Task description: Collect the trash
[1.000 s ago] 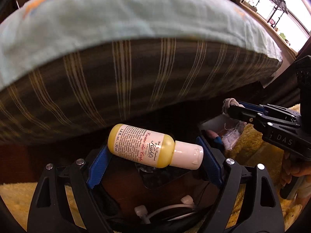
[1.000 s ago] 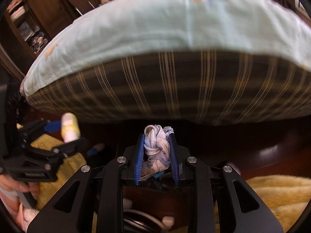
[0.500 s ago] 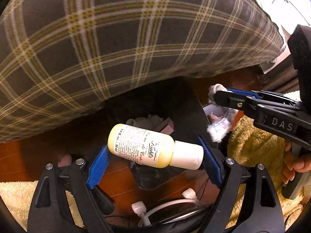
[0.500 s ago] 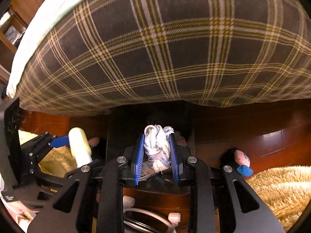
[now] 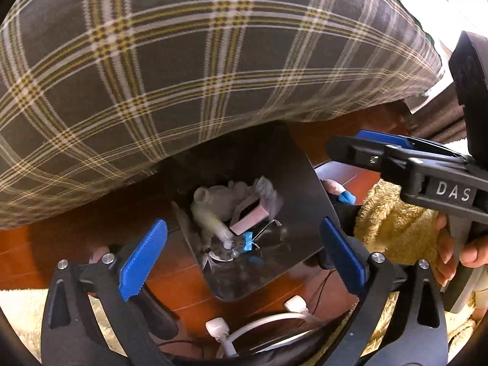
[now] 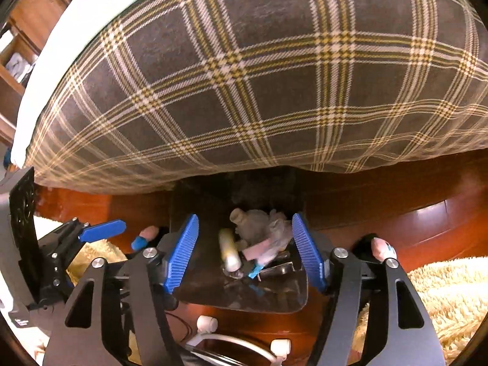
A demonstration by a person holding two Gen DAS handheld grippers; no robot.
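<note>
The left gripper (image 5: pixel 244 253) with blue ribbed pads is hanging over a dark square trash bin (image 5: pixel 305 189), its jaws opening with nothing between them. A pale yellow lotion bottle (image 5: pixel 210 224) is lying inside among crumpled tissue (image 5: pixel 265 189). The right gripper (image 5: pixel 350 146) is reaching in beside it, under a plaid bedspread (image 5: pixel 183 76).

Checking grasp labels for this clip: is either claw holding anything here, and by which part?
Nothing is held. Both claws' jaws are opening with nothing between them, left claw and right claw, above the black bin.
</note>
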